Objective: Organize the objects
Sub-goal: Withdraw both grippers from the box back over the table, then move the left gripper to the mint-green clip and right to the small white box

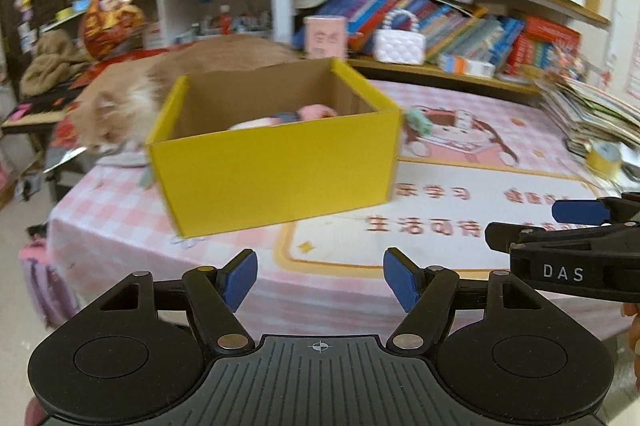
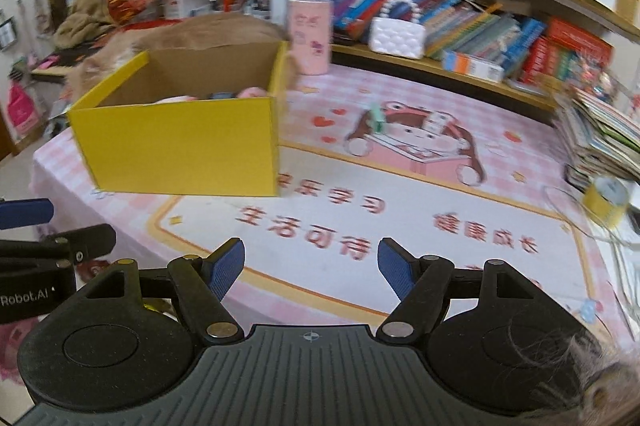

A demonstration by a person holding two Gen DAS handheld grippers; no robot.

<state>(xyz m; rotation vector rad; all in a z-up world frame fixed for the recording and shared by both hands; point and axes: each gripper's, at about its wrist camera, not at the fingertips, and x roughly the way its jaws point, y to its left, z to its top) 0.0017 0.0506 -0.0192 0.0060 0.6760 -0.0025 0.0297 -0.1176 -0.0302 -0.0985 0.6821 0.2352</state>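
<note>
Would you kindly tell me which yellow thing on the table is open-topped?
The yellow cardboard box, holding items; the yellow tape roll at the right edge is just a ring.

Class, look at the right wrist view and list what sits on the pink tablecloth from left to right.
yellow box → pink cylinder tin → small green clip → yellow tape roll

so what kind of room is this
Probably a home study or child's room: crowded bookshelves behind, a table under a pink cartoon tablecloth, a yellow cardboard box of items, and a cat beside it.
</note>
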